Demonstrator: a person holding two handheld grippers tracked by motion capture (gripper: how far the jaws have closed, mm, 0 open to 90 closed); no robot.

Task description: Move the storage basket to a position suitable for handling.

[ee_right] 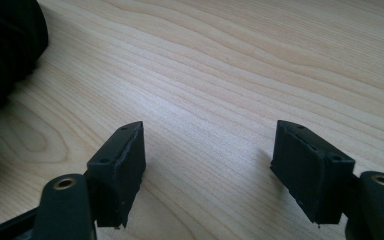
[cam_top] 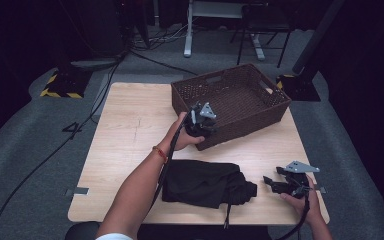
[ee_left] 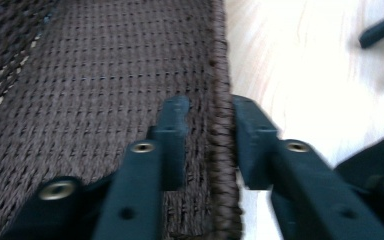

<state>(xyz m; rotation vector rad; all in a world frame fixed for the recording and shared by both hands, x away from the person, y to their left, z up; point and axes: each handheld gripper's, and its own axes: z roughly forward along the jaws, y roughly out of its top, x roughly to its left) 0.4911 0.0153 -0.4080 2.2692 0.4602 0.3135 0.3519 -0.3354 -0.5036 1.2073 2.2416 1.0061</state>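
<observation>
The wooden bench (cam_top: 130,130) carries a dark brown woven basket (cam_top: 240,95) at its far right part, set at a slant to the bench edges. Along the near edge lies a folded black garment (cam_top: 205,182), well apart from the basket and between the person's two forearms.

In the high view the person's left hand (cam_top: 182,135) reaches forward to the basket's near left corner and brings the left claw (cam_top: 200,122) against its rim. The left gripper view looks along that rim (ee_left: 224,130): one jaw stands inside the basket against the woven wall, the other outside over the bench, and the braided edge runs straight between them. The pads are pressed in on the rim from both sides, so the left claw is clenched on the basket's edge. At the lower right of that view a corner of the black garment shows.

The right hand (cam_top: 300,200) rests at the bench's near right corner, just beside the end of the garment. Its right claw (ee_right: 207,175) lies low over bare wood with the jaws spread apart and nothing between them; it is released. The garment's dark edge (ee_right: 5,55) sits at the upper left of the right gripper view.
</observation>
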